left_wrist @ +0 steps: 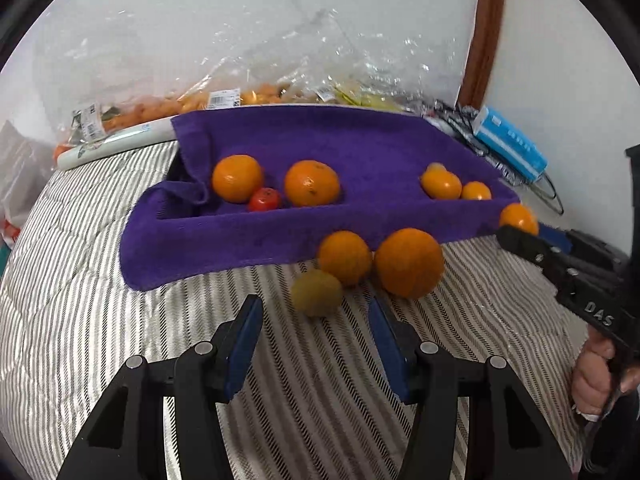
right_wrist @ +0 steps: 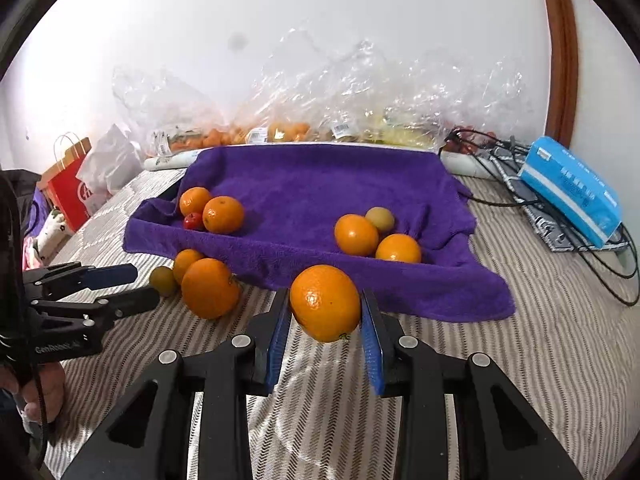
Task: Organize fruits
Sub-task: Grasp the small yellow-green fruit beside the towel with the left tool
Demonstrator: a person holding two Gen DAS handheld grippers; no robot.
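The right tongs point(right_wrist: 325, 322) pinch an orange point(right_wrist: 325, 303) at the lower centre of the right wrist view, one blue pad on each flank, and the fruit hangs clear of the striped bedcover point(right_wrist: 520, 360) just in front of the near edge of the purple towel point(right_wrist: 320, 184). By its look the orange is firm, moderately heavy for its size and smooth-skinned, so it could roll or slip if held off-centre; the pads sit about at its widest girth, which seems the safest hold, and moderate pressure should do without bruising. The left tongs point(left_wrist: 316, 316) stand spread with nothing between them, low in the left wrist view, pointing at a small greenish-yellow fruit point(left_wrist: 317, 292) that lies on the bedcover just beyond their tips and slightly left of their midline. That fruit looks light and perhaps softer, best taken gently across its middle. Touching or nearly touching behind it are a medium orange point(left_wrist: 345, 257) and a large orange point(left_wrist: 409, 262), both against the towel's front edge. The towel lines a tray-like hollow already holding two groups of fruit, one at the left and one at the right.
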